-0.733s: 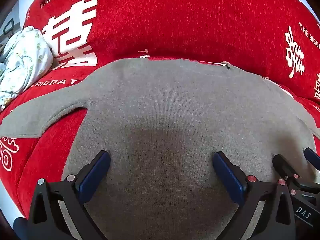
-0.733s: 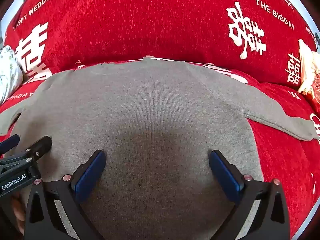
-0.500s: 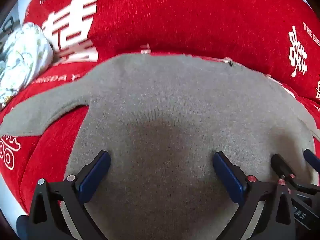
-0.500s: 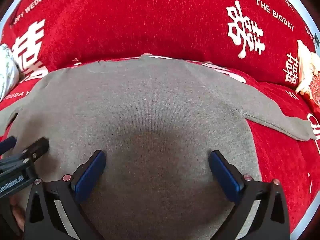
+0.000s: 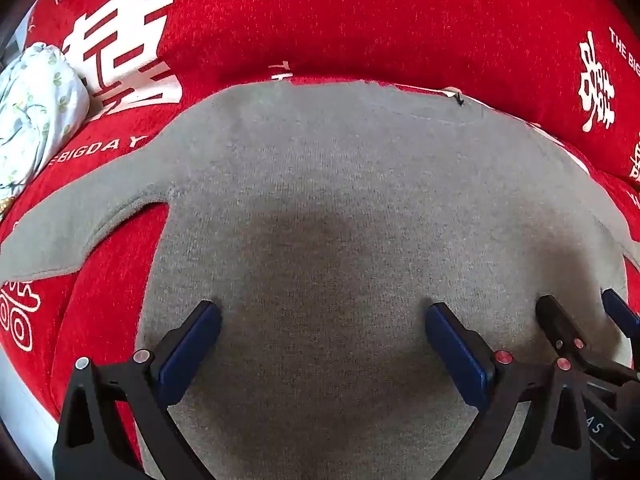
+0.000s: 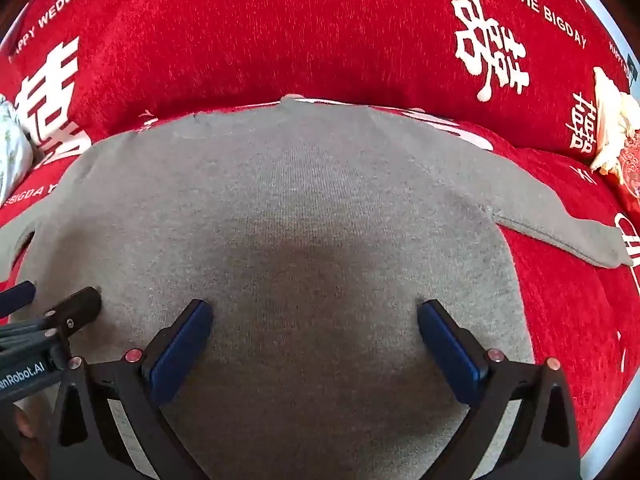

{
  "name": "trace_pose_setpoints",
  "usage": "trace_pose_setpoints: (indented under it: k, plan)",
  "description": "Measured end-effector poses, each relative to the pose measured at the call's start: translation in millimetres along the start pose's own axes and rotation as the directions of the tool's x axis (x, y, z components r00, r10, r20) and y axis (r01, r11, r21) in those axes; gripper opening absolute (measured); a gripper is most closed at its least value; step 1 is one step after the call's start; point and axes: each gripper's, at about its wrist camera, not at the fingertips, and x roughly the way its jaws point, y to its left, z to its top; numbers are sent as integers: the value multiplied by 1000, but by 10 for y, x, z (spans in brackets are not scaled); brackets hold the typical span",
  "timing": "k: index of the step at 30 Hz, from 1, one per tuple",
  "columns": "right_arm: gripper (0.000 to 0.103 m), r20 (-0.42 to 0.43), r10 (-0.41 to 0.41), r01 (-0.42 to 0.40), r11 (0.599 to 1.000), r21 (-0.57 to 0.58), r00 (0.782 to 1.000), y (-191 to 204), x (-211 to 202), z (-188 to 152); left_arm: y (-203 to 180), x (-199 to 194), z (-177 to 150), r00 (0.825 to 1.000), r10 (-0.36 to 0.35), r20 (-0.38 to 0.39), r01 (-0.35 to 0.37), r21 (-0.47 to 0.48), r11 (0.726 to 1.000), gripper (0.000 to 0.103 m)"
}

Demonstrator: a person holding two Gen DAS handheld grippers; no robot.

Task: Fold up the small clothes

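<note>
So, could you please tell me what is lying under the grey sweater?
The grey sweater lies spread on a red printed cover, which shows around its edges. Whatever lies directly beneath the sweater's body is covered and cannot be seen.

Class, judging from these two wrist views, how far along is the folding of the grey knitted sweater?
Done: the grey knitted sweater lies flat on the red printed cover, sleeves spread. In hand: the left gripper and right gripper are open over its lower body, gripping nothing. Left: every fold.

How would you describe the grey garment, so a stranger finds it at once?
Start from the red sofa cover with white lettering. On it lies the grey sweater, flat, sleeves spread to both sides. It is the only plain grey cloth there; the bundle at the left is white and floral.
</note>
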Motion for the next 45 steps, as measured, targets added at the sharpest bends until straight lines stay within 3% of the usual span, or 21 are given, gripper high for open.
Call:
trace_pose_setpoints:
  k: [7, 45]
  plan:
    - [103, 30, -9, 9, 1000, 4, 1000, 5, -11, -10, -17, -82, -109, 995, 31, 98, -28, -35, 999, 103]
    - [103, 63, -9, 8, 1000, 19, 998, 7, -47, -13, -37, -77, -131, 987, 34, 155, -30, -27, 999, 103]
